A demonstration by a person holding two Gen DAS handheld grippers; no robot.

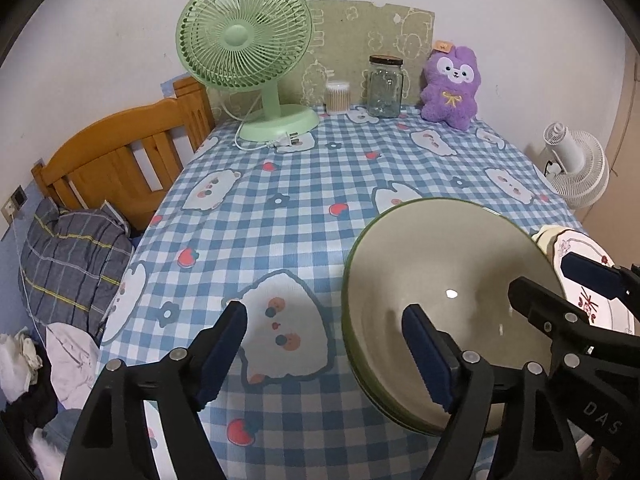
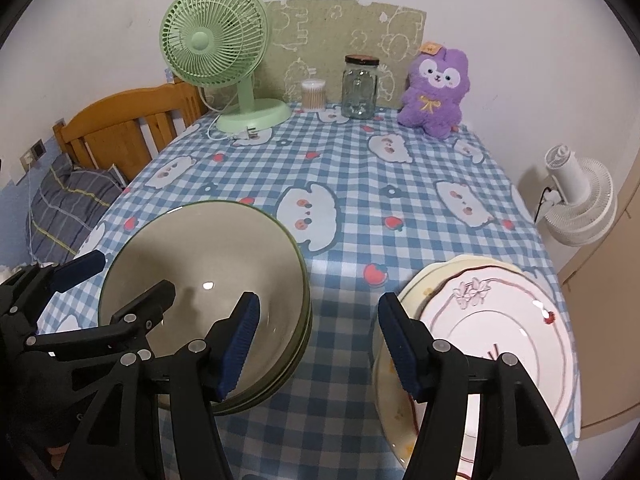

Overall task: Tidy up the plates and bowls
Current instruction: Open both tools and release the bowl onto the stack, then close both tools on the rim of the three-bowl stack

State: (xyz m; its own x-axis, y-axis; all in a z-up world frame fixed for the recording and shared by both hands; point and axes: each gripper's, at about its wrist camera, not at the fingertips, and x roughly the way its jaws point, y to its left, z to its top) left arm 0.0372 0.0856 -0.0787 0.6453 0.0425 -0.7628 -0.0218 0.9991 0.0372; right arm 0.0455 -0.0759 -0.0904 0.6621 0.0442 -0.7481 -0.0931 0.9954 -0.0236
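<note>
A stack of green-rimmed beige bowls (image 1: 432, 280) (image 2: 208, 264) sits on the near part of the checked table. To its right lies a stack of plates (image 2: 496, 320) (image 1: 584, 272), a white plate with pink flowers on top. My left gripper (image 1: 328, 352) is open and empty, its right finger over the bowls' near rim and its left finger over the cloth. My right gripper (image 2: 316, 344) is open and empty above the gap between bowls and plates. Each gripper shows at the edge of the other's view.
At the table's far edge stand a green desk fan (image 1: 248, 60) with its cord, a cotton swab tub (image 1: 338, 98), a glass jar (image 1: 385, 86) and a purple plush toy (image 1: 450, 86). A wooden bed frame (image 1: 120, 156) is left, a white fan (image 2: 580, 204) right.
</note>
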